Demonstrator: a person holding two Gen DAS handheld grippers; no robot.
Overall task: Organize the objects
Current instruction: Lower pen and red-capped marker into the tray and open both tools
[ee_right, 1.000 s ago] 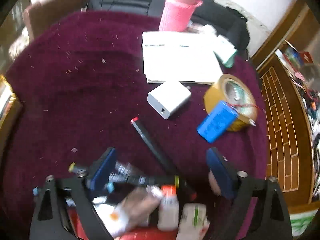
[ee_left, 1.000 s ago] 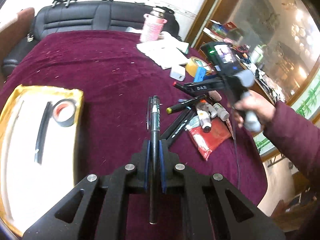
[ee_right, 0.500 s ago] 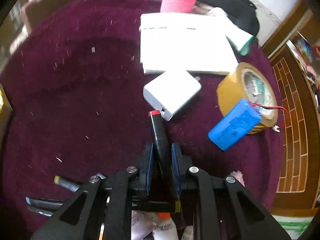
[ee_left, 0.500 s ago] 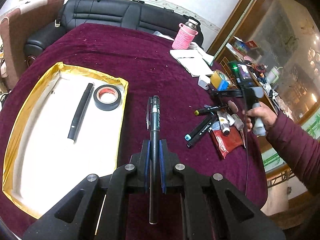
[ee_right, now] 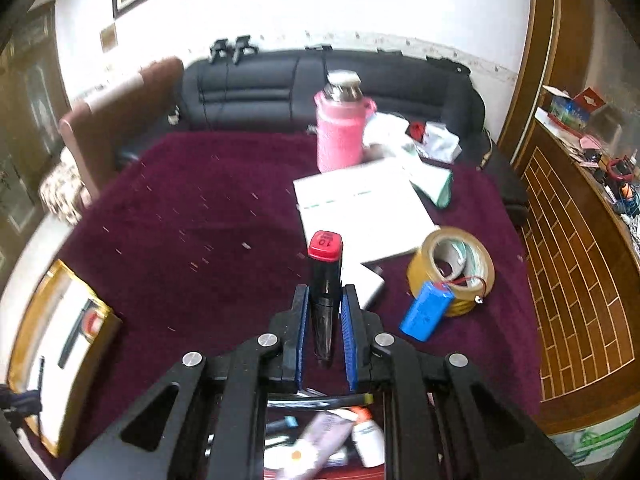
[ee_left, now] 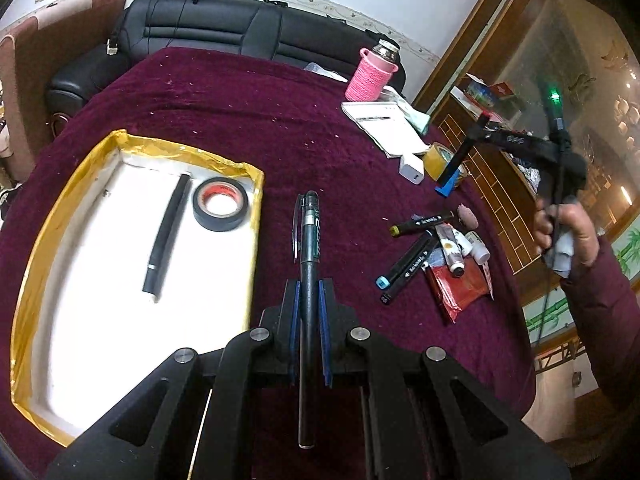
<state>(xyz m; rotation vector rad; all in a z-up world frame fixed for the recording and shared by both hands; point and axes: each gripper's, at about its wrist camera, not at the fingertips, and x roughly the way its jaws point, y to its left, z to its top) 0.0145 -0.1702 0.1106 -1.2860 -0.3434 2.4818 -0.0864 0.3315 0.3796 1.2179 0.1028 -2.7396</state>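
My left gripper is shut on a black pen and holds it above the maroon tablecloth, just right of a gold-rimmed white tray. The tray holds a black marker and a roll of black tape. My right gripper is shut on a black marker with a red cap, lifted off the table; it also shows in the left wrist view. A pile of markers and small tubes lies on the cloth at the right.
A pink flask, a white notebook, a white charger, a yellow tape roll and a blue battery pack sit at the far right. A black sofa lies behind the table. A red packet lies under the tubes.
My right gripper closed on the red-capped marker and lifted it off the cloth. My left gripper rose and pulled back with the pen, bringing the whole tray into view.
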